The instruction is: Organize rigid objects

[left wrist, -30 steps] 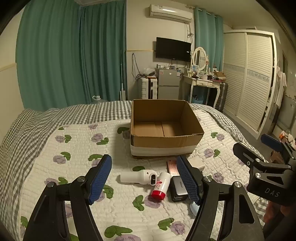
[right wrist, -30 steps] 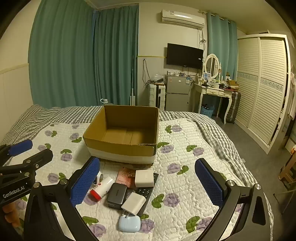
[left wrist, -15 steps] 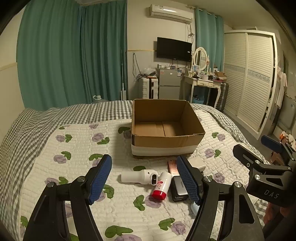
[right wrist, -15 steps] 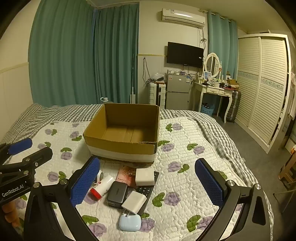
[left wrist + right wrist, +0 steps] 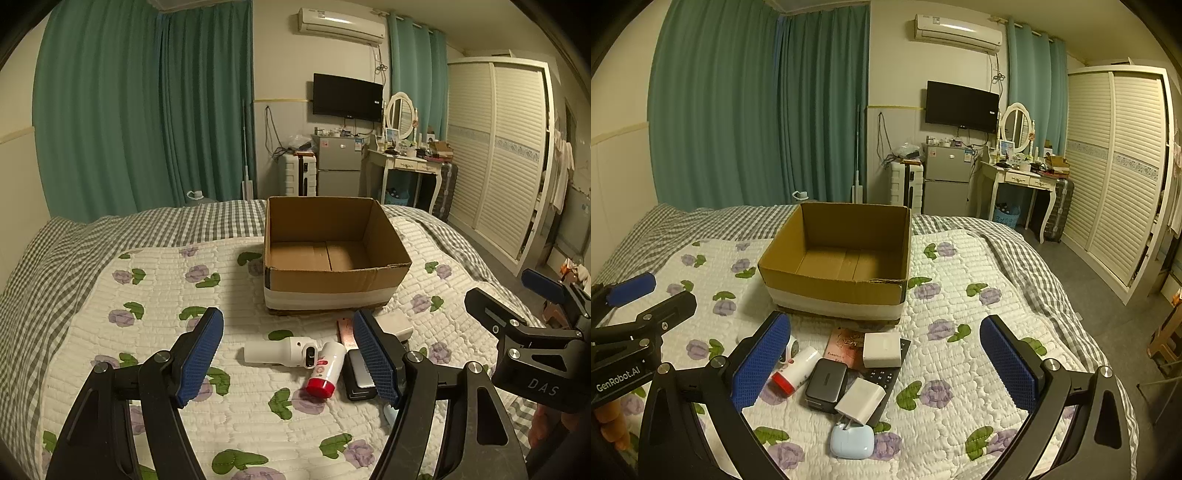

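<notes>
An open cardboard box [image 5: 334,280] [image 5: 834,291] stands empty on the quilted bed. In front of it lies a cluster of small items: a white handheld device [image 5: 280,350], a white tube with a red cap [image 5: 325,369] [image 5: 796,369], a black power bank [image 5: 826,380] [image 5: 358,376], two white chargers [image 5: 881,349] [image 5: 860,400], a pink booklet [image 5: 844,345], a black remote [image 5: 886,376] and a pale blue earbud case [image 5: 851,441]. My left gripper [image 5: 290,358] hovers open above the white device and tube. My right gripper [image 5: 884,365] is open wide over the chargers.
The bed's flowered quilt [image 5: 155,332] has bare room left of the box. A grey checked sheet [image 5: 1015,251] drapes off the right side. Beyond the bed stand a small fridge [image 5: 338,170], a dressing table [image 5: 406,166] and a louvred wardrobe [image 5: 1115,166].
Both views have shifted only slightly; the box and items look a touch nearer. Nothing was taken hold of or moved.
</notes>
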### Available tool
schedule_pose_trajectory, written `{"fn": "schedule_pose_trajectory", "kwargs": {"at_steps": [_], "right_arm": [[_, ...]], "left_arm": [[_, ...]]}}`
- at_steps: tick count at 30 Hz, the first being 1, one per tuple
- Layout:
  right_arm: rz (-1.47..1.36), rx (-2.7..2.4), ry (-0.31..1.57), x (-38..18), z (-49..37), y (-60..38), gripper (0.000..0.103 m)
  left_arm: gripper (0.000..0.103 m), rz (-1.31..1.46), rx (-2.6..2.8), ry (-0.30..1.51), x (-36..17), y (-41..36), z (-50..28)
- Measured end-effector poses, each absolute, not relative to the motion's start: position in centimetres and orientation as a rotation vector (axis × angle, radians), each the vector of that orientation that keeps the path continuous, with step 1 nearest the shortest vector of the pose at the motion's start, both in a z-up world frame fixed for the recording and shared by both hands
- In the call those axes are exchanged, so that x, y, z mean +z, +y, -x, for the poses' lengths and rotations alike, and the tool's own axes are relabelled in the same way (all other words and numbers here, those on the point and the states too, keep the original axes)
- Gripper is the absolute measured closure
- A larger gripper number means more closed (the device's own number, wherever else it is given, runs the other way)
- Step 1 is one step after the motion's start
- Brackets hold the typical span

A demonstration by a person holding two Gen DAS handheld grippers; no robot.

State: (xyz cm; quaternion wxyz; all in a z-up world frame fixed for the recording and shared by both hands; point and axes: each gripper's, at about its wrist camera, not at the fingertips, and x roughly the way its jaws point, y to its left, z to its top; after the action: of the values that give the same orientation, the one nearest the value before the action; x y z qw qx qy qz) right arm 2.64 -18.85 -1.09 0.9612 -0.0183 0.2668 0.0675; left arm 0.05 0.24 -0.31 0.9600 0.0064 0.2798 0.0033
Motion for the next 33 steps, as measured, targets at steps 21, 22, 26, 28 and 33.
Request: {"fn": "schedule_pose_trajectory", "kwargs": {"at_steps": [21, 22, 26, 28, 33], "right_arm": [[0.048, 0.145, 0.556, -1.32, -2.57, -18.21, 0.0], [0.048, 0.145, 0.557, -1.3, -2.63, -18.21, 0.0], [0.048, 0.145, 0.557, -1.3, -2.64, -18.18, 0.0], [0.048, 0.145, 0.557, -1.32, -2.63, -18.19, 0.0], [0.049, 0.147, 0.559, -1.44, -2.59, -18.09, 0.0]], "left_arm": [[0.027, -0.014, 0.008, 0.569, -0.37, 0.35, -0.13], [0.027, -0.014, 0.008, 0.569, -0.4, 0.35, -0.13], [0.027, -0.016, 0.008, 0.569, -0.43, 0.36, -0.15], [0.027, -0.016, 0.008, 0.569, -0.39, 0.33, -0.12], [0.027, -0.017, 0.008, 0.569, -0.49, 0.39, -0.11]]}}
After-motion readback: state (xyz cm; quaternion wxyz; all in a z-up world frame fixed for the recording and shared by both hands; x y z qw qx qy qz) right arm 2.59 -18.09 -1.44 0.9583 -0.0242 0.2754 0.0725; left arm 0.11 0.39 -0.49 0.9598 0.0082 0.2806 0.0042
